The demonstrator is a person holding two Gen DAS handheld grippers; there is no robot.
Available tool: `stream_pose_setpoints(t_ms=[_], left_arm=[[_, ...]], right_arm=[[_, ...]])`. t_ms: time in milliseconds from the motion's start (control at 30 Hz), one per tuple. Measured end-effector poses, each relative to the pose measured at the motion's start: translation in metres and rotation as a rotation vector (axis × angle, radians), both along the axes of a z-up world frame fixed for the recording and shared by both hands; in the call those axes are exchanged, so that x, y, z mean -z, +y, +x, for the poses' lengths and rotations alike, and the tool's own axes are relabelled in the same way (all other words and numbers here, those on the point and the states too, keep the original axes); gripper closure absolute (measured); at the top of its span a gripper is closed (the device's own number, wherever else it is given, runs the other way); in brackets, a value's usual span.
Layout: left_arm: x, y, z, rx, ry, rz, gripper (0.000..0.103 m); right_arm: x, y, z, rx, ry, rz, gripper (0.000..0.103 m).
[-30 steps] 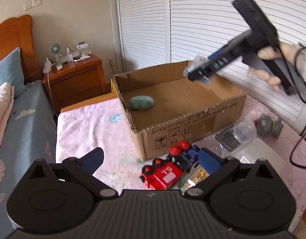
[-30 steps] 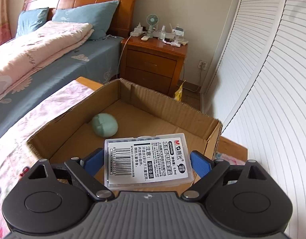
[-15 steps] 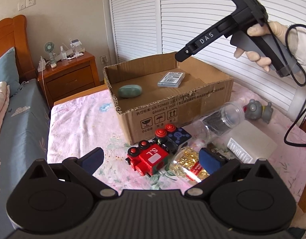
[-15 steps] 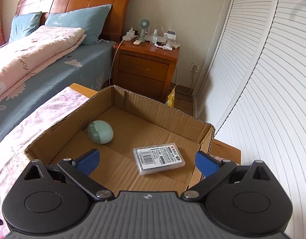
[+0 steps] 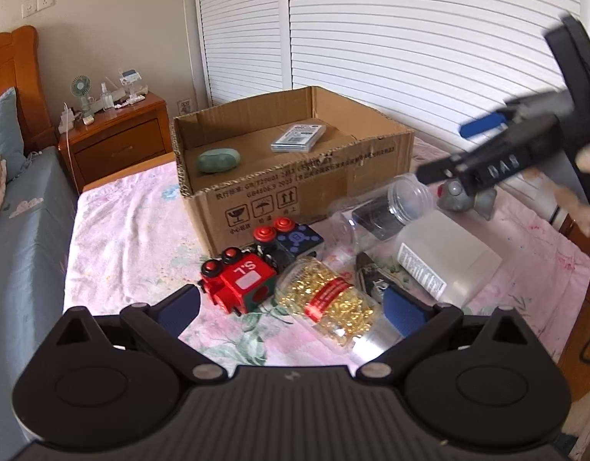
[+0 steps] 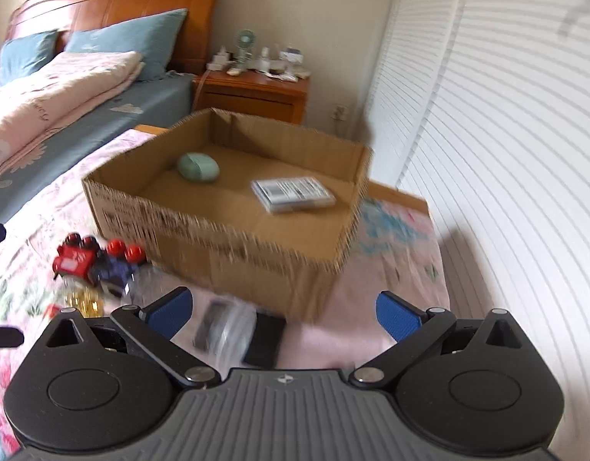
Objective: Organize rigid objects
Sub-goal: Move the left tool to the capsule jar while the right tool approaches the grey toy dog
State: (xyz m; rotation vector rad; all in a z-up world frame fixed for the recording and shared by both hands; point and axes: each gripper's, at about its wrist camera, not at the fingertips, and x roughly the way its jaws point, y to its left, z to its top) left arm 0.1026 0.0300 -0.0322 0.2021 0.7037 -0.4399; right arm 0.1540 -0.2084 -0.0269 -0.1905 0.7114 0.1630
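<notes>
An open cardboard box (image 5: 295,192) (image 6: 226,230) stands on the pink floral cloth. Inside lie a green oval case (image 5: 218,160) (image 6: 198,167) and a clear labelled plastic case (image 5: 298,137) (image 6: 293,194). In front of the box lie a red toy train (image 5: 237,282) (image 6: 74,257), a blue toy block (image 5: 295,240), a jar of gold capsules (image 5: 327,301) and a clear jar (image 5: 383,211). My left gripper (image 5: 291,307) is open low over the gold jar, pads apart from it. My right gripper (image 6: 283,313) (image 5: 454,150) is open and empty, hovering near the clear jar.
A white translucent box (image 5: 444,253), a grey toy mouse (image 5: 464,196) and a dark clip-like item (image 5: 372,280) lie to the right. A bed (image 6: 64,88) and a wooden nightstand (image 5: 118,142) stand behind. White louvred doors (image 6: 506,153) run along the far side.
My right gripper opened and let go of the clear labelled case, which now lies in the box. It then drew back off the box and sank toward the clear jar. My left gripper edged closer to the toys.
</notes>
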Motion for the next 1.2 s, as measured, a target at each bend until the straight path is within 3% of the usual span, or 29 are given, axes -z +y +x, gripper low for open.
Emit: stream_pose_setpoints(t_ms=[233,600,867,1200], left_arm=[[0.012,-0.02,0.006,0.022,0.034,-0.001,0.002],[0.033,-0.035,0.018,-0.02,0.09,0.07,0.002],[0.039,-0.01,0.005,-0.071,0.127,0.123,0.002],[0.041,0.036,0.022,-0.242,0.114,0.123,0.002]], right_arm=[[0.023,-0.039,-0.024,0.204,0.01,0.081,0.0],[0.049,-0.045,0.031,0.321,0.058,0.069,0.0],[0.062,-0.051,0.013,0.338,0.114,0.036,0.0],[0.071,-0.06,-0.013,0.34,0.134,0.074,0.0]])
